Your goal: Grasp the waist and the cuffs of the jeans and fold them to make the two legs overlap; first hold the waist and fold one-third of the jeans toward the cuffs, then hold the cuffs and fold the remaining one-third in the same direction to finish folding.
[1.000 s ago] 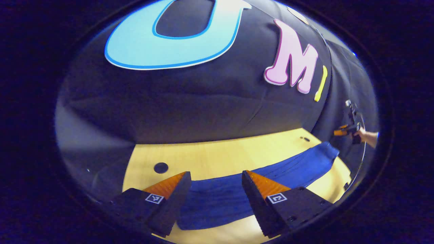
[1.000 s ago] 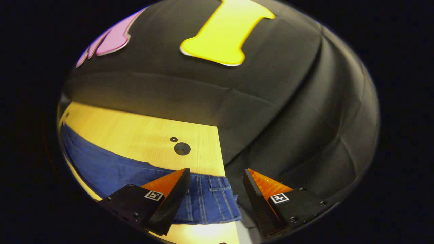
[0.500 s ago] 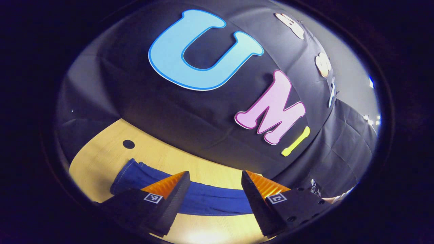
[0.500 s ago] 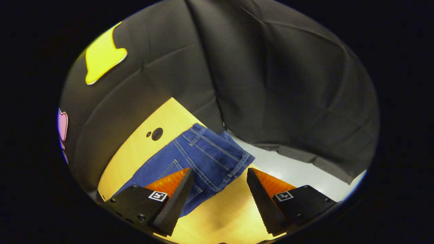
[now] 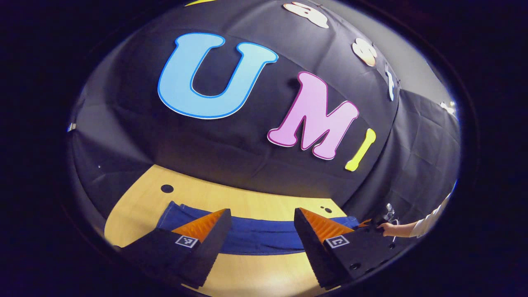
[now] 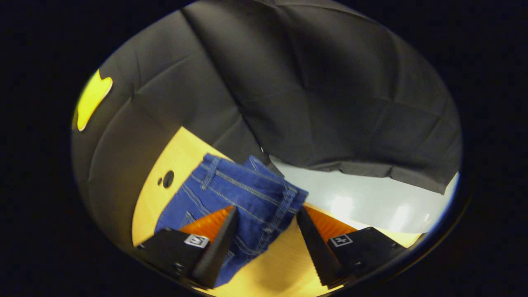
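Note:
Blue jeans (image 5: 255,241) lie in a long strip across the wooden table (image 5: 255,202), with the cuff end (image 5: 169,212) on the left. My left gripper (image 5: 262,214) hovers open above the middle of the legs, nothing between its fingers. Far right in the left gripper view, a hand (image 5: 390,229) holds the right gripper (image 5: 366,224) at the jeans' other end. In the right gripper view the stitched waist end (image 6: 243,192) lies near the table's corner. My right gripper (image 6: 266,212) is open, its fingers either side of the waist's near corner, not pressing it.
Round cable holes sit in the table near the cuffs (image 5: 167,188) and near the waist (image 6: 168,178). Beyond the table's edge at the waist is pale grey floor (image 6: 363,194). Black cloth walls stand close behind the table.
The right gripper has come closer to the waist, whose corner now lies between its fingers. The left gripper has shifted slightly over the legs, still open.

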Motion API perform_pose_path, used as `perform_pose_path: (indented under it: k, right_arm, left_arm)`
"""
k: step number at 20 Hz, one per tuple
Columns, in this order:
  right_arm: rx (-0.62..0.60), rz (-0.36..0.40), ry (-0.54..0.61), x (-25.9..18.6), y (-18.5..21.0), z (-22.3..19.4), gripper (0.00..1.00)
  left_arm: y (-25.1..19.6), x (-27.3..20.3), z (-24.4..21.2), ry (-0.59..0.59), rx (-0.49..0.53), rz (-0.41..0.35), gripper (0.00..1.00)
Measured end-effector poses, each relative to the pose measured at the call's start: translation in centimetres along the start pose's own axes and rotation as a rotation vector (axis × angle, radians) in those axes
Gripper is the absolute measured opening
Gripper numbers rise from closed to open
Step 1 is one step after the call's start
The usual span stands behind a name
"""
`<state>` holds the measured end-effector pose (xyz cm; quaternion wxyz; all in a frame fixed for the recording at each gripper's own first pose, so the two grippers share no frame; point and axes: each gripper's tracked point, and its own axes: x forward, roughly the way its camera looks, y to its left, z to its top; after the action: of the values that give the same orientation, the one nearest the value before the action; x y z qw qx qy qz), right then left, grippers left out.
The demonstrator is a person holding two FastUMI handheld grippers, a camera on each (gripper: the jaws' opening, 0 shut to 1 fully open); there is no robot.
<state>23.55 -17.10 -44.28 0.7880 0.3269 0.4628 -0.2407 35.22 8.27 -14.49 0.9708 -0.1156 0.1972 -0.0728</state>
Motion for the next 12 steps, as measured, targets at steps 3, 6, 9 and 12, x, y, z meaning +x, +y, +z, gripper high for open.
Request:
perform_pose_path:
  k: [3,6,9,12]
  right_arm:
    - [0.008,0.03,-0.02,0.2,0.3,0.5,0.54]
    - [-0.002,0.048,-0.054,-0.4,0.8,1.4,0.23]
    - [-0.023,0.108,-0.134,-3.0,3.2,3.1,0.13]
    - [-0.153,0.189,-0.215,-7.8,8.6,4.7,0.13]
  left_arm:
    - [-1.7,0.2,-1.0,0.044,0.082,0.014,0.96]
    - [-3.1,0.3,-1.2,0.051,0.096,-0.012,0.96]
    - [-2.9,0.2,-1.5,0.067,0.1,-0.011,0.96]
    - [-2.3,-0.8,-2.2,0.1,0.116,-0.013,0.96]
